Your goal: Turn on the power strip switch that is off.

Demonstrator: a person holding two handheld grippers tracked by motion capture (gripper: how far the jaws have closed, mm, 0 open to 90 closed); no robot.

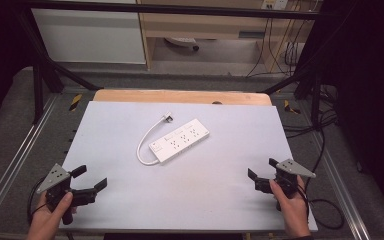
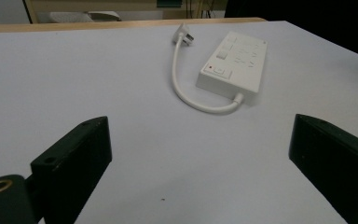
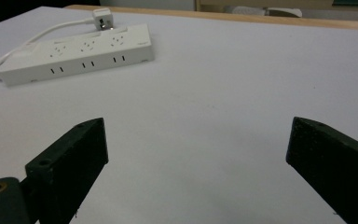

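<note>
Lab / recording rig, not a home: black metal frame (image 1: pixel 40 75) around white-topped table (image 1: pixel 130 210), grey carpet floor, loose cables (image 1: pixel 280 50) by bare wood shelving (image 1: pixel 200 25) at back.
</note>
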